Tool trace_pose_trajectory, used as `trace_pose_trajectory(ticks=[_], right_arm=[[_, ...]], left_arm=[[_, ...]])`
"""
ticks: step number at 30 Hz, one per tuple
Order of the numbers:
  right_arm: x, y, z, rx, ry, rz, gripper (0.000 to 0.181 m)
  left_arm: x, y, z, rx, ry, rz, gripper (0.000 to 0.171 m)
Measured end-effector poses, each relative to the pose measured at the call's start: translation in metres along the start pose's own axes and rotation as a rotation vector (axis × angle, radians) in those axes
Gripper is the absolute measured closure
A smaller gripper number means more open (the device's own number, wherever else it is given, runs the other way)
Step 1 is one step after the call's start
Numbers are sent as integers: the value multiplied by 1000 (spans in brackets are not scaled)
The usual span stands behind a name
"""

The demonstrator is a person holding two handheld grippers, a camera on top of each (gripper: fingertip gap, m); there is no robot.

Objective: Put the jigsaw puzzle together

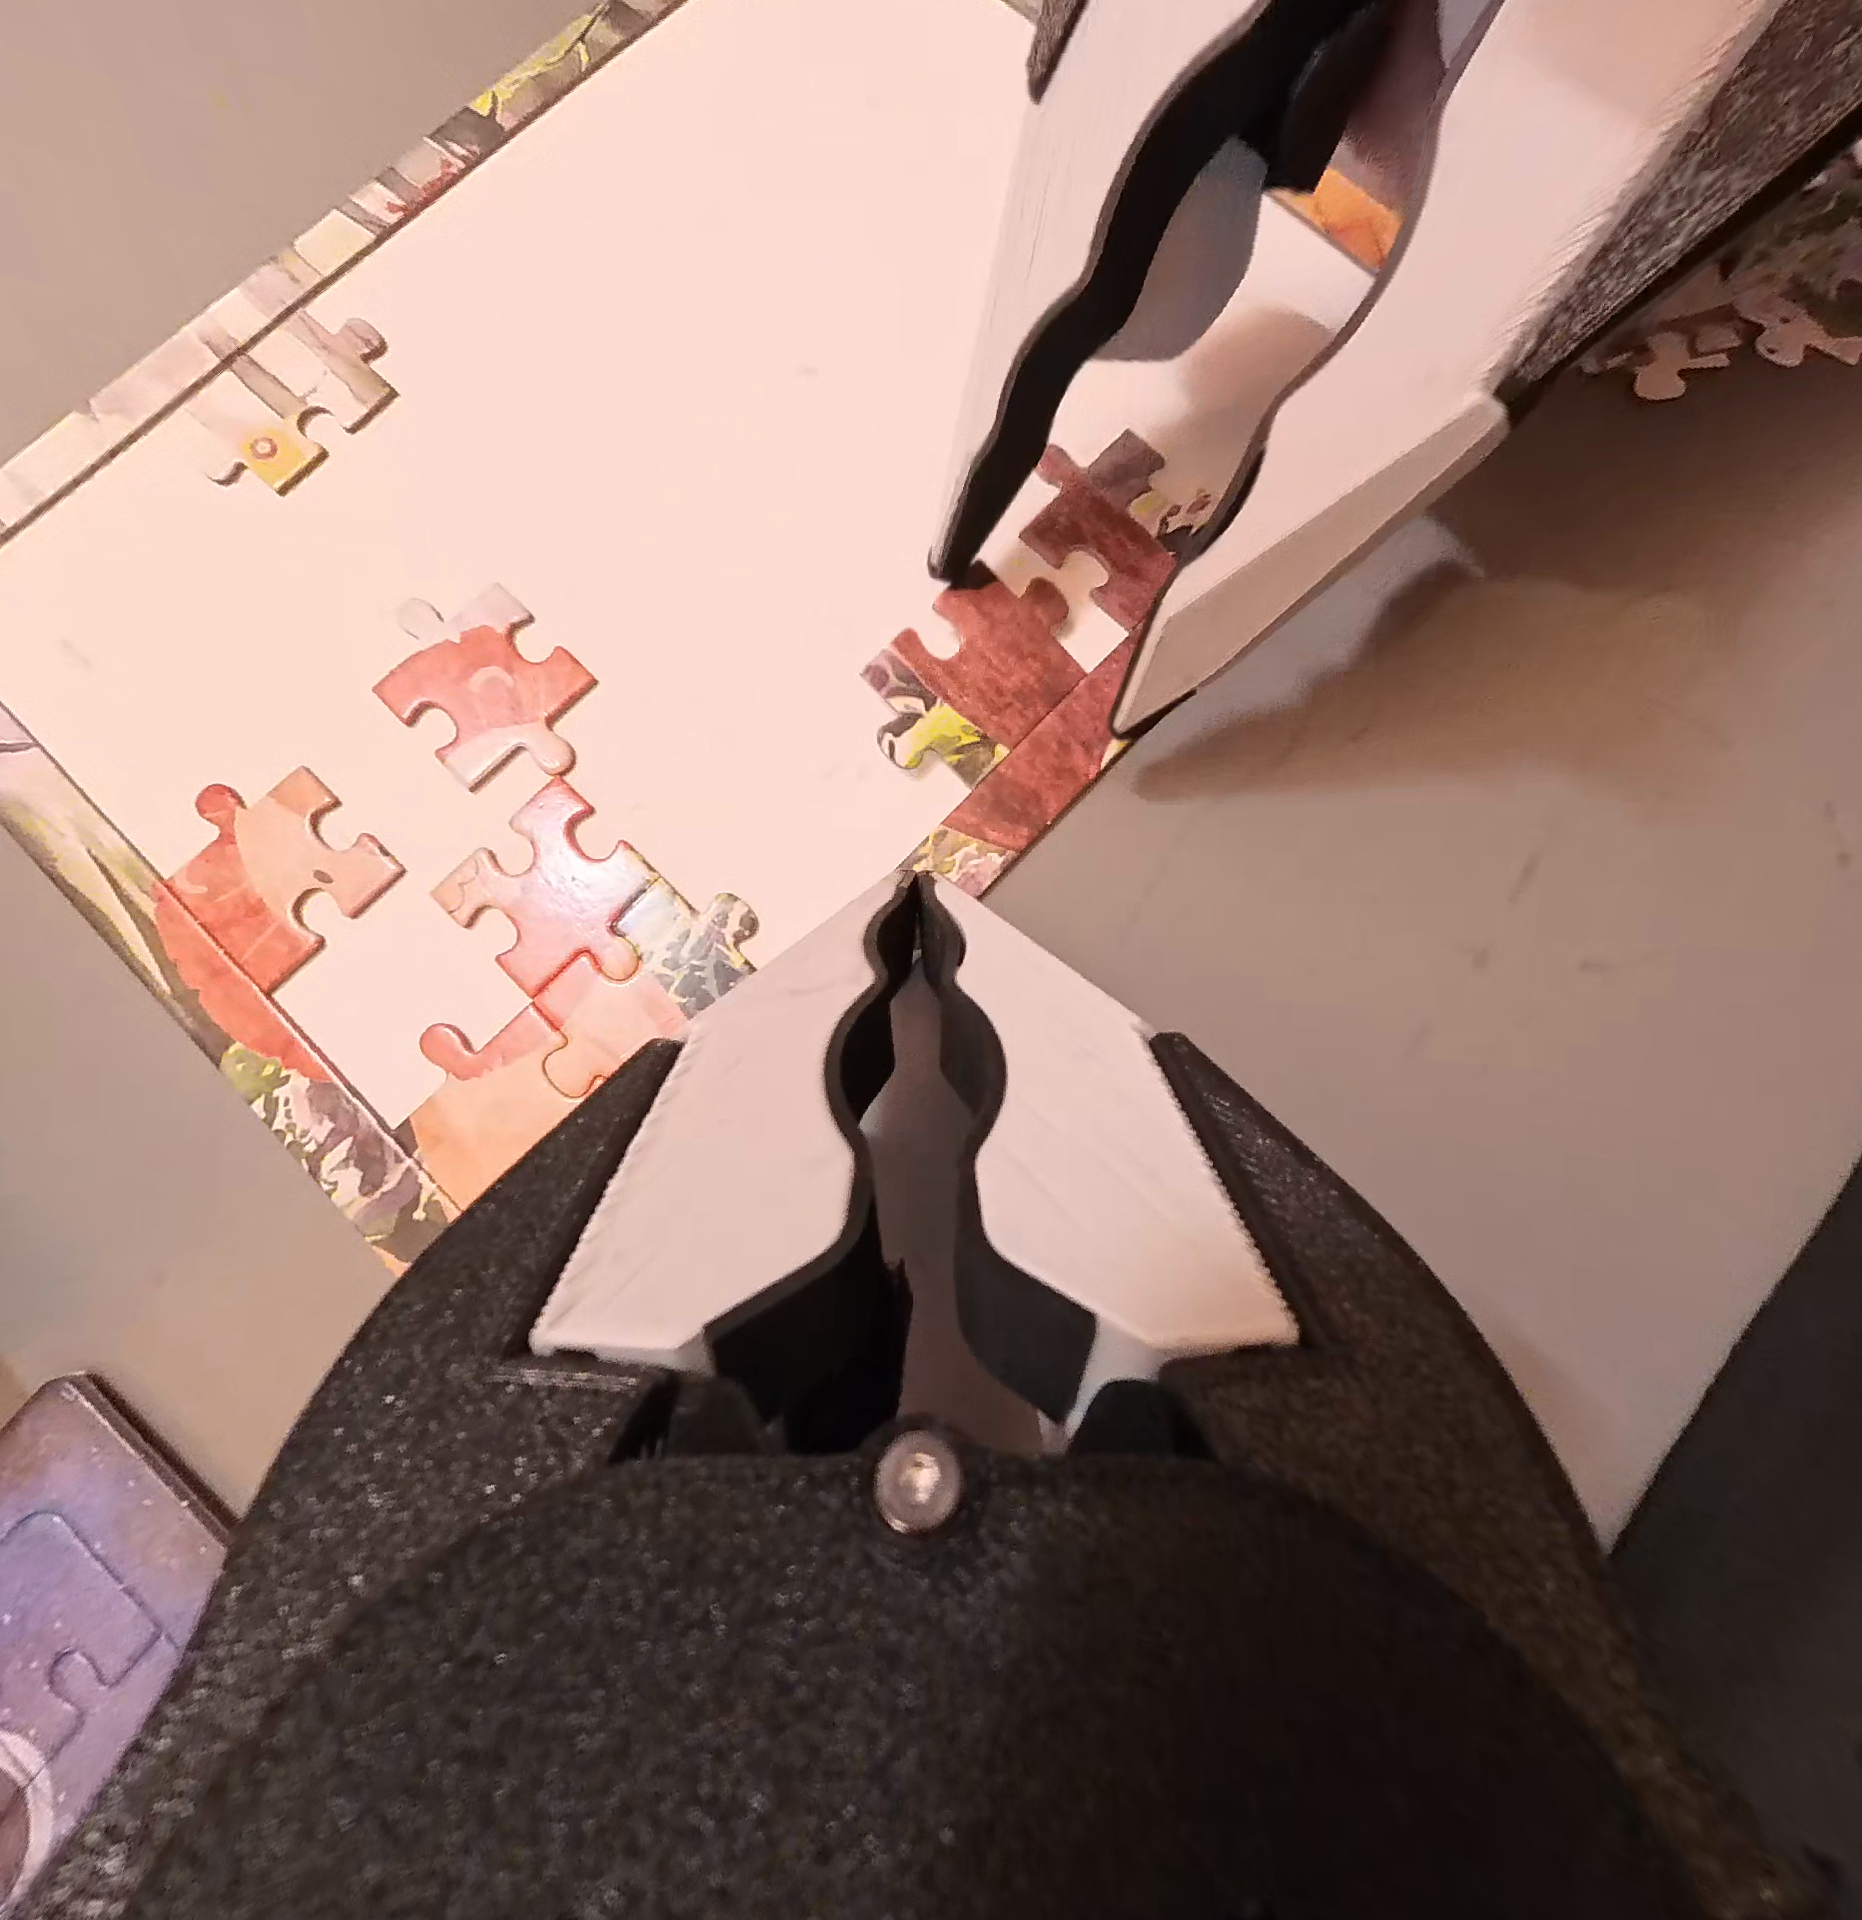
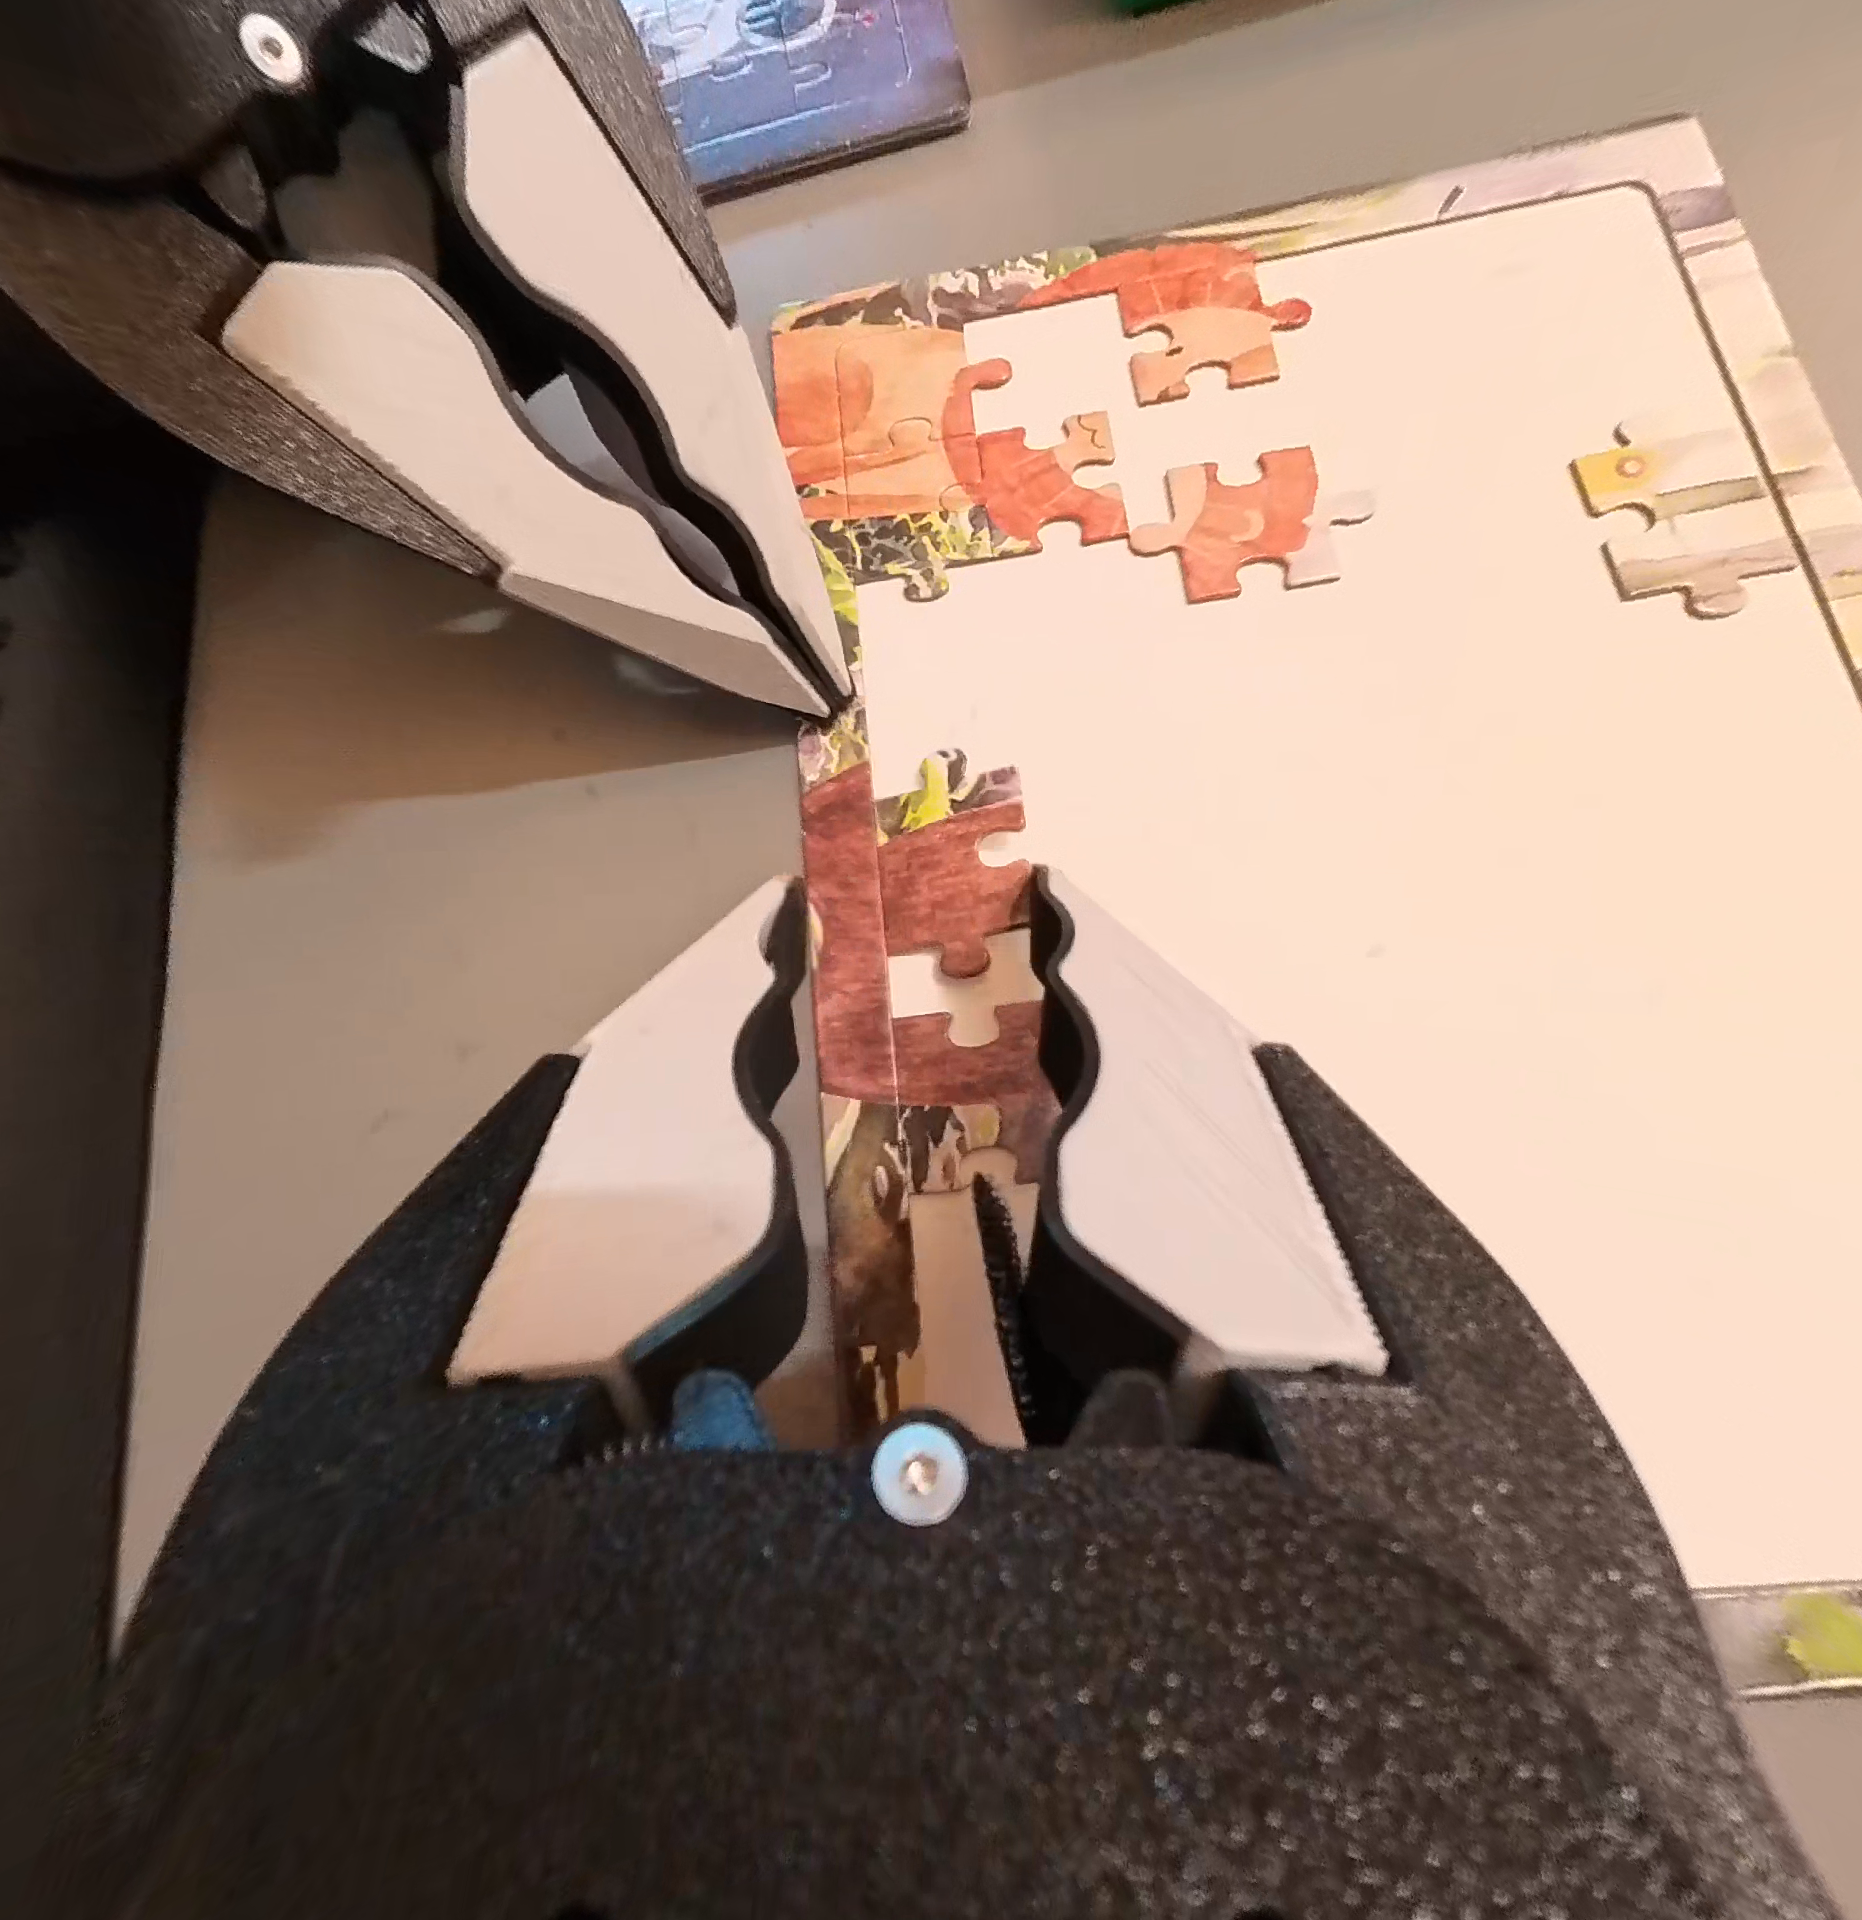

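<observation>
Two claws work at one puzzle tray [image 2: 1426, 935], a white board with a printed border lying on a grey table [image 2: 439, 1039].

In the right wrist view, going left to right: the left claw [image 2: 839, 707] reaches in from the upper left, clenched with its tips together and nothing visible between them, the tips touching the tray's near border. Below it the right claw [image 2: 916, 894] is released, its jaws spread either side of that border strip and a brown wood-grain piece [image 2: 948, 862] lying in the tray; one fingertip [image 2: 1052, 914] sits against the piece's edge. Beyond the left claw's tip, an orange-red cluster of joined pieces [image 2: 1041, 416] fills the tray's far corner, with one loose orange piece [image 2: 1249, 520] just right of it. Farther right, two pale pieces [image 2: 1685, 520] adjoin the opposite border.

Behind the left claw lies a second, dark blue puzzle board [image 2: 823, 94]. In the left wrist view, a heap of loose pieces [image 1: 1737, 332] lies beyond the right claw.
</observation>
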State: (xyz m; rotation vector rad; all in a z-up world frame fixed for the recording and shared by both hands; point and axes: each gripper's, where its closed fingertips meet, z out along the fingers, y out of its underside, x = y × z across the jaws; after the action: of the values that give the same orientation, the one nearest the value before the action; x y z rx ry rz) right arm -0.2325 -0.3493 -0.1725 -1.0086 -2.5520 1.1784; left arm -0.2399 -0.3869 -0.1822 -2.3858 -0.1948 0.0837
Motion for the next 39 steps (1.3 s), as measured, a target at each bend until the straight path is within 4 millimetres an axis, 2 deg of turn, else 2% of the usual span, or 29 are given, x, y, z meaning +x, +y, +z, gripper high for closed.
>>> trace_pose_trajectory(ticks=[5, 7, 9, 11, 14, 16, 18, 20, 22, 24, 27, 29, 33, 37, 39], right_arm=[[-6, -9, -7, 43, -14, -13, 141], [-10, -9, -8, 44, -29, -24, 146], [-13, -7, -7, 36, -31, -34, 148], [-14, -2, -5, 10, -27, -52, 148], [-20, -3, -4, 15, -53, -54, 149], [-21, -4, -5, 21, -51, -67, 151], [-22, -1, -5, 4, -67, -63, 151], [-12, 8, -9, -45, -9, -87, 151], [-9, 12, -17, -61, -5, -101, 162], [-9, 11, -19, -48, 4, -124, 179], [-15, 5, -8, -52, 26, -197, 181], [-9, 10, 2, -112, 77, -224, 181], [-7, 6, 8, -123, 87, -222, 181], [-7, 4, 8, -135, 82, -261, 181], [-1, -7, 4, -96, 123, -279, 181]], left_arm=[[-1, -1, 0, 0, 6, -1, 170], [-4, -5, 0, 27, 16, -37, 142], [-1, -15, -1, 81, 74, -71, 135], [2, -23, 2, 113, 122, -61, 136], [2, -24, 12, 74, 162, -33, 149], [3, -24, 15, 64, 175, -16, 151], [-1, -25, 12, 69, 145, -17, 151], [-6, -24, -2, 94, 102, -15, 150], [-15, -15, -21, 103, 40, -2, 153], [-33, -1, -38, 105, -51, -19, 169], [-56, 19, -51, 115, -129, -111, 171], [-68, 34, -52, 93, -178, -173, 171], [-63, 47, -46, 42, -165, -173, 171], [-62, 46, -44, 34, -174, -169, 171], [-62, 46, -44, 36, -172, -171, 171]])
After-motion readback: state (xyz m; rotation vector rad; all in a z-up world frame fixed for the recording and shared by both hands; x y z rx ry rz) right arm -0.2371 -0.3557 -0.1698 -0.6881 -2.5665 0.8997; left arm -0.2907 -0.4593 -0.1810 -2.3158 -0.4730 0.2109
